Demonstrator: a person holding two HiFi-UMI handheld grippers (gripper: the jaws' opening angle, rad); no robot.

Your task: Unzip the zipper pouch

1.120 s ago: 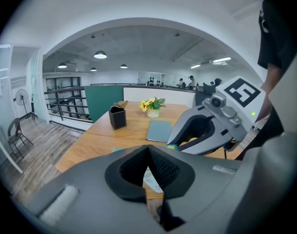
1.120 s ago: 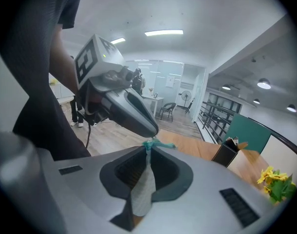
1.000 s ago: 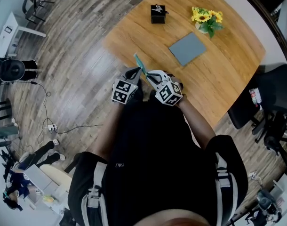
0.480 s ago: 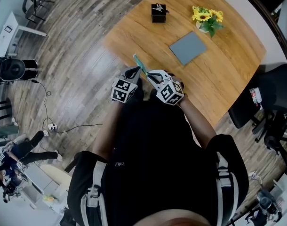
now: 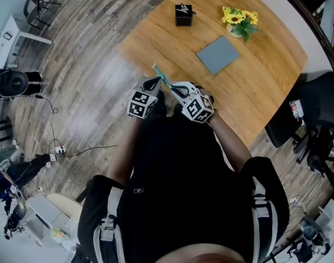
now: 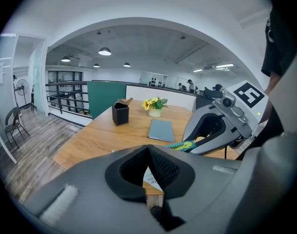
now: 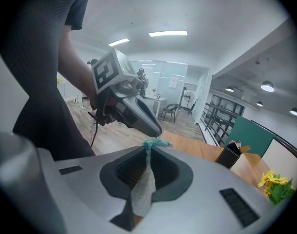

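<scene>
Above the desk's [image 5: 254,92] near edge, our right hand-held gripper [image 7: 148,150] clamps the zipper pouch [image 7: 141,189]; our left hand-held gripper [image 6: 148,148] is clenched on its teal zipper [image 6: 180,145] end.

Grey-brown plank floor [image 5: 85,64] fills the head view from 8 to 12 o'clock, with a black fan [image 5: 13,83] standing at 9. The wooden worktop [image 5: 265,92] spreads toward 1 o'clock, and a black office chair [image 5: 315,111] sits at 3. Round ceiling lamps [image 6: 105,51] glow above a green partition [image 6: 105,95].

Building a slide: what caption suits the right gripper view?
Right gripper clamps the zipper pouch, left gripper close alongside.
</scene>
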